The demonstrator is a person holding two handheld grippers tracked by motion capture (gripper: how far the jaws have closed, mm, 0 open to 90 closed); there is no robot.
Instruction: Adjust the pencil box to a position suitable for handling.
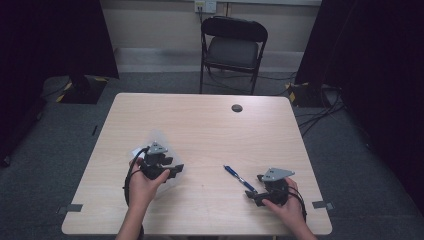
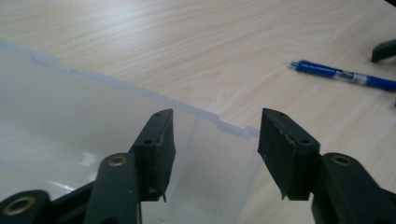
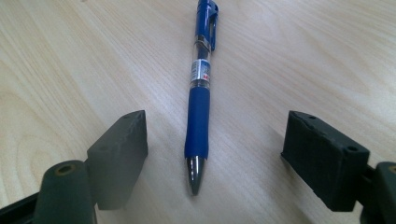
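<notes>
1. Right gripper view: right tool (image 3: 210, 154) jaws apart, straddling the blue pen (image 3: 200, 107) lying on the bench (image 3: 70, 56).
2. Left tool (image 2: 212, 149) jaws apart over the clear plastic box (image 2: 70, 121).
3. Risk: closing off-centre could roll the pen away.

1. The left tool (image 1: 176, 170) hovers over a translucent plastic case (image 1: 159, 145) on the tabletop (image 1: 210, 130).
2. The right tool (image 1: 251, 195) sits just beside the near end of a blue pen (image 1: 239, 178).
3. A black folding chair (image 1: 233, 50) stands beyond.
</notes>
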